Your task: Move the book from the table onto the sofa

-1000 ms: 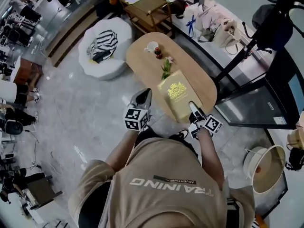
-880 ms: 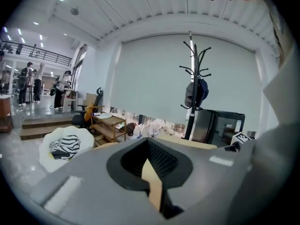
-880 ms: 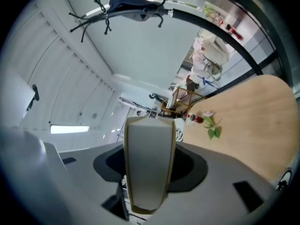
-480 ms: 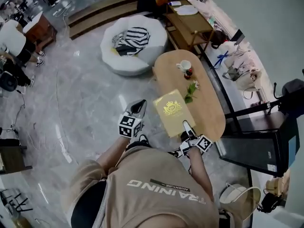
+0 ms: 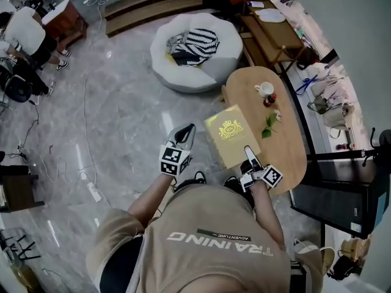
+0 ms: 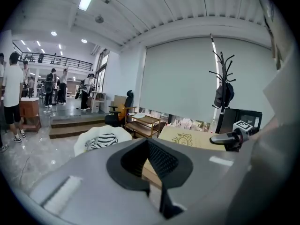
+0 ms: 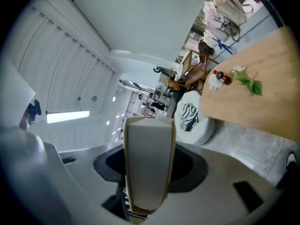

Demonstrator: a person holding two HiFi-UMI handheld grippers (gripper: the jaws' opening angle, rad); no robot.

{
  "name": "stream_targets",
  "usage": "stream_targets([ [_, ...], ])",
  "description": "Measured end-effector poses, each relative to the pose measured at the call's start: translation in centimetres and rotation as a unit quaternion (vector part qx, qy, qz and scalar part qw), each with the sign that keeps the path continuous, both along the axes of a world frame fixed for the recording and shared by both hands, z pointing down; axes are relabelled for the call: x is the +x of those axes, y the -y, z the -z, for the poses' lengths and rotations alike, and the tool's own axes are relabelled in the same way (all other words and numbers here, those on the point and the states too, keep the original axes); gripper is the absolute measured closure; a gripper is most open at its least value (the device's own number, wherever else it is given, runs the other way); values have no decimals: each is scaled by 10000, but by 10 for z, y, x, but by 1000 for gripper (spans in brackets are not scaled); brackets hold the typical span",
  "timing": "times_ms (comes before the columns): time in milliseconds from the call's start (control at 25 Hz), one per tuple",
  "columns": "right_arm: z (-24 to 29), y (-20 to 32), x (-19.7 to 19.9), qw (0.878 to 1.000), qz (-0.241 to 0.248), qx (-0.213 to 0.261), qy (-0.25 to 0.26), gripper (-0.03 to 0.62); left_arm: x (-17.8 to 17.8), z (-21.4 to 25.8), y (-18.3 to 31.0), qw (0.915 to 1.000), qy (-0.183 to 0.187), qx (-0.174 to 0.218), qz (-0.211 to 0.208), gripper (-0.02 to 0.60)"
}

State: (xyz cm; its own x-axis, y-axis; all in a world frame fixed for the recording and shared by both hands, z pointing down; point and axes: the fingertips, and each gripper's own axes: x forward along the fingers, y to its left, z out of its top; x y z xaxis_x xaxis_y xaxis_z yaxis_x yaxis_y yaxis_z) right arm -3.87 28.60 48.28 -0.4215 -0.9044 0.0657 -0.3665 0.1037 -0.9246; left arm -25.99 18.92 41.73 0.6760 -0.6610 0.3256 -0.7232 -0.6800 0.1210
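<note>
Left gripper [image 5: 187, 130], at 9 o'clock of the book [image 5: 231, 134], has its jaws together on nothing. TRAINING and ADVENTURE are printed on the person's shirt [image 5: 214, 243]. The book's cover bears a gold crest, its lettering too small to read. Glossy grey stone floor [image 5: 122, 121] spreads around, with a round white sofa [image 5: 195, 54] at 12 o'clock carrying a striped cushion [image 5: 194, 46]. Right gripper [image 5: 248, 154] clamps the book's near edge, holding it at the 9 o'clock rim of the oval wooden table [image 5: 287, 145], well apart from the sofa. A cup [image 5: 264, 90], a small bottle [image 5: 270, 99] and a green sprig [image 5: 269, 125] sit on the table.
</note>
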Motion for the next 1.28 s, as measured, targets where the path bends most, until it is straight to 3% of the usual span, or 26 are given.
stream_targets([
  [120, -6, 21, -6, 9994, 223, -120, -222, 373, -12, -6, 11, 9999, 81, 29, 144, 592],
  [280, -10, 57, -2, 9991, 377, -182, 14, 373, -17, -16, 33, 9989, 40, -111, 464, 591],
  [480, -23, 129, 10, 9987, 493, -112, -72, 373, -36, -12, 87, 9940, 29, -245, 1061, 591],
  [560, -23, 163, 20, 9985, 501, -137, 193, 373, -28, -7, 117, 9929, 95, -239, 1161, 592],
  [680, -22, 212, 39, 9979, 641, 32, 75, 373, -5, 4, 156, 9936, 255, -163, 1088, 591],
  [880, -23, 234, 57, 9967, 794, 77, 133, 373, 25, 26, 178, 9938, 250, 6, 1087, 591],
  [1000, -35, 275, 69, 9961, 848, 9, 233, 373, 43, 22, 213, 9922, 270, -34, 1213, 591],
  [1280, -45, 326, 74, 9932, 1139, -122, 205, 373, 50, 8, 255, 9892, 343, -193, 1415, 591],
])
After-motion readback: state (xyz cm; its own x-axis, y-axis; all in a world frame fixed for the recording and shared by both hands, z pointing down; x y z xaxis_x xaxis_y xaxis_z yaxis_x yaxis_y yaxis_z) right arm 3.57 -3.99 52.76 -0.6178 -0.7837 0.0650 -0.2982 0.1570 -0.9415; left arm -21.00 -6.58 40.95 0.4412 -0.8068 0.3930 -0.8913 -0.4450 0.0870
